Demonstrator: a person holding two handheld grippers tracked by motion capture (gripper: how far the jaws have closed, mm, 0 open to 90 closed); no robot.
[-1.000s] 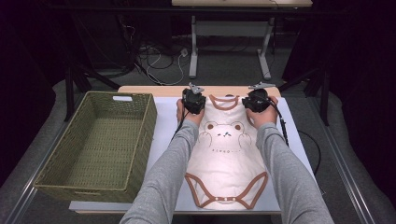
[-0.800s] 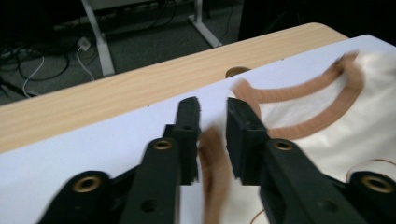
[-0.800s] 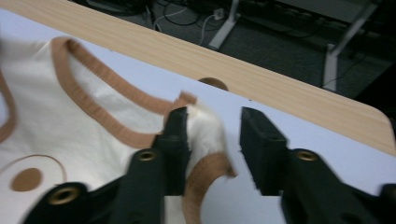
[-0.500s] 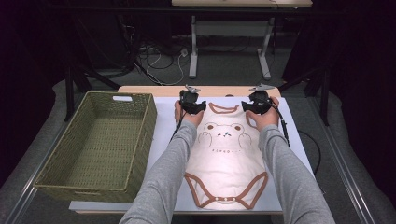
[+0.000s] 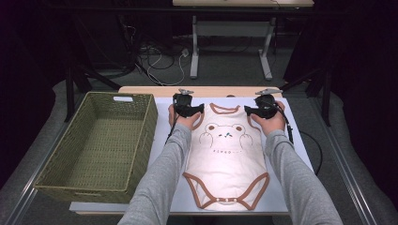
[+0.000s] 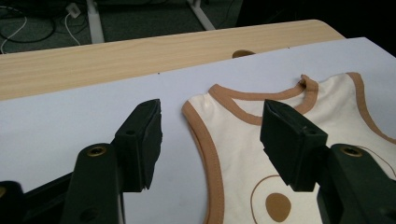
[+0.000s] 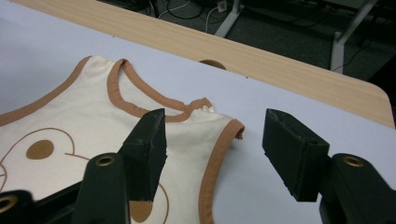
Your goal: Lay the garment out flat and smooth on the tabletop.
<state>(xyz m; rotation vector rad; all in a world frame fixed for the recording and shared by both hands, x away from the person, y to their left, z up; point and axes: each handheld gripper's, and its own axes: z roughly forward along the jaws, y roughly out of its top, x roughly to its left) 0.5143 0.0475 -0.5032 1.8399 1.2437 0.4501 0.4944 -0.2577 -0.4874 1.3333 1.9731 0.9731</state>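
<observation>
Cream cotton, edged in tan binding and printed with a brown bear face, makes up the sleeveless baby bodysuit (image 5: 227,157) seen in the high view. It is laid flat on the white sheet (image 5: 286,187) covering the pale wooden table (image 5: 155,89), its long axis running from the neckline at the far edge to the snap crotch at the near edge. The left gripper (image 5: 187,104) is placed at the garment's left shoulder and the right gripper (image 5: 263,107) at its right shoulder; each shoulder is thus nearest its own hand. An olive woven rectangular basket (image 5: 101,143) stands to the left, just beside the sheet and nearer the left gripper.

In the left gripper view, the left gripper (image 6: 210,135) has just been opening. Its jaws stand apart, the bodysuit (image 6: 243,154) shoulder strap lying flat between them, unpinched.

In the right gripper view, the right gripper (image 7: 212,149) has likewise just been opening. The bodysuit (image 7: 93,135) strap lies between the parted black pads, free of both. The fabric appears soft, thin and limp; the binding is thicker, slightly puckered at the neckline.
</observation>
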